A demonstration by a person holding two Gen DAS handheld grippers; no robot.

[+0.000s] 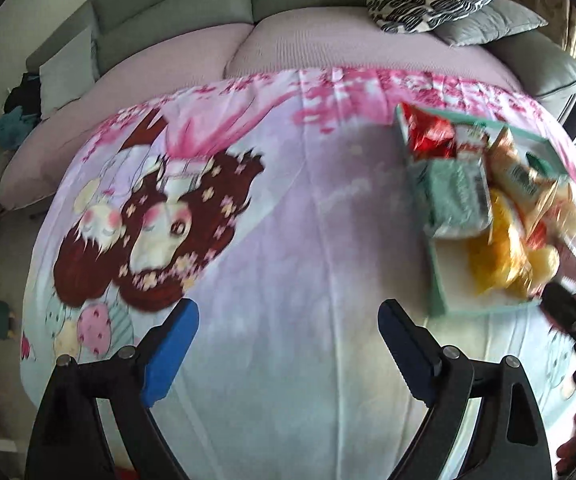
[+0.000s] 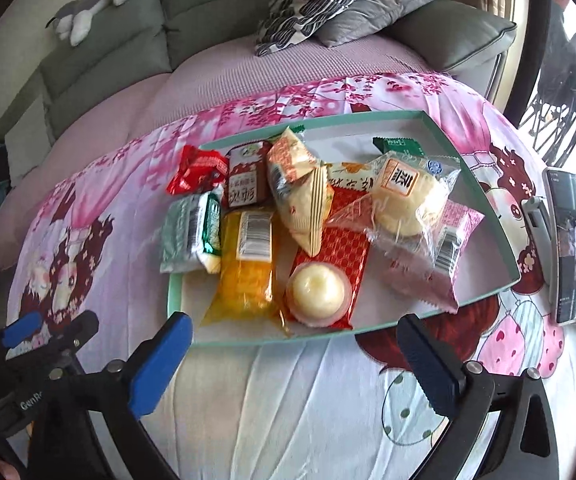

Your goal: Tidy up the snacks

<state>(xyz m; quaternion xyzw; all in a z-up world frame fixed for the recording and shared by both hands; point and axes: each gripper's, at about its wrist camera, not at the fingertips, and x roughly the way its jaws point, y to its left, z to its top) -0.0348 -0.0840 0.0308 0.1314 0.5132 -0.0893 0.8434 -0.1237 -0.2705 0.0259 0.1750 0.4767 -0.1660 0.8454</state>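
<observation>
**A:** How are the tongs being held?

**B:** The left tongs (image 1: pixel 288 312) are being held spread wide and empty, over the cloth-covered surface (image 1: pixel 288 240) left of the tray (image 2: pixel 368 115). The right tongs (image 2: pixel 294 324) are likewise being held released, with nothing between them, just in front of the tray's near rim.

**A:** Which step is being worked on?

**B:** That is not being settled by the scene. The snacks are being carried in the tray as a loose heap, which fits either a gathering being finished or a sorting being prepared. Whichever applies, the soft round bun (image 2: pixel 408 200) is probably best gripped by its wrapper edge, and overlapping packets lifted from the top.

**A:** What is being counted?

**B:** One tray and two tongs. About eleven snacks are being counted, one of each kind. The red packet (image 2: pixel 195 170) and the green-white packet (image 2: pixel 191 232) are overhanging the tray's left rim. Others may be hidden underneath.
</observation>
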